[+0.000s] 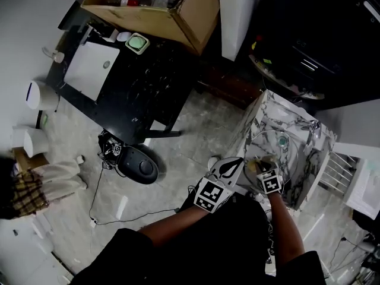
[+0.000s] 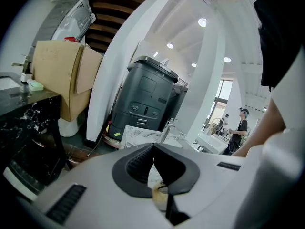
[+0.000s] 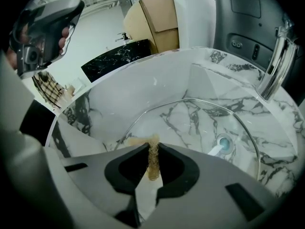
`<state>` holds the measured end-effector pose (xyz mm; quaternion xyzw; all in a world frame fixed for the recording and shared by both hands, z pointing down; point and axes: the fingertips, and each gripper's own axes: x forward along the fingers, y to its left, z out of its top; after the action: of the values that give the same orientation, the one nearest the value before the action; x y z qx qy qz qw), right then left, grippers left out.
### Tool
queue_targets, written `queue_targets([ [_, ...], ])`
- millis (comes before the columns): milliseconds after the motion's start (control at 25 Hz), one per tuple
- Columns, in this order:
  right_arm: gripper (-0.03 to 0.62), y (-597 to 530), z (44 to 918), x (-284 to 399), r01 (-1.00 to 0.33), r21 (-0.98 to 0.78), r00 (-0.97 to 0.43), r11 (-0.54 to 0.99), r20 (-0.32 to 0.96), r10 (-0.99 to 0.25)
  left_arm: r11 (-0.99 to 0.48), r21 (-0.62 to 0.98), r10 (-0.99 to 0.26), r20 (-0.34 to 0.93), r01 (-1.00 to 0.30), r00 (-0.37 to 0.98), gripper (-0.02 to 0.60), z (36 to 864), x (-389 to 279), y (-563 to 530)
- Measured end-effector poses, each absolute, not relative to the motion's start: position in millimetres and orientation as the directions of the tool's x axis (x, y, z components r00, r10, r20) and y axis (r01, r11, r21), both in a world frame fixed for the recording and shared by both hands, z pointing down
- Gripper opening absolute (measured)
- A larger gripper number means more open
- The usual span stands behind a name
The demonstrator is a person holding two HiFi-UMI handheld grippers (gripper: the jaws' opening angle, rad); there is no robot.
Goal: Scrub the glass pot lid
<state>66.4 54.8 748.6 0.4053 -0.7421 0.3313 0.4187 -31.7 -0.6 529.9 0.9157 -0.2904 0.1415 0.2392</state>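
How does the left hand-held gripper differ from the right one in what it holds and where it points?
The right hand-held gripper is shut on a golden scrubber; the left hand-held gripper is shut tip to tip, gripping nothing. The right one points into the marble sink, at the glass lid; the left one points out toward a dark grey machine. Both are closed.
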Motion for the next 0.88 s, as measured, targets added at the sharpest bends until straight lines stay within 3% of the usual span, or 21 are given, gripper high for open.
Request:
queue_targets([
  [880, 0.064, 25, 754, 60, -0.905, -0.169, -0.317, 0.391, 0.88, -0.353, -0.743, 0.364, -0.409, 0.418, -0.562, 0.811, 0.017, 533, -20, -19],
])
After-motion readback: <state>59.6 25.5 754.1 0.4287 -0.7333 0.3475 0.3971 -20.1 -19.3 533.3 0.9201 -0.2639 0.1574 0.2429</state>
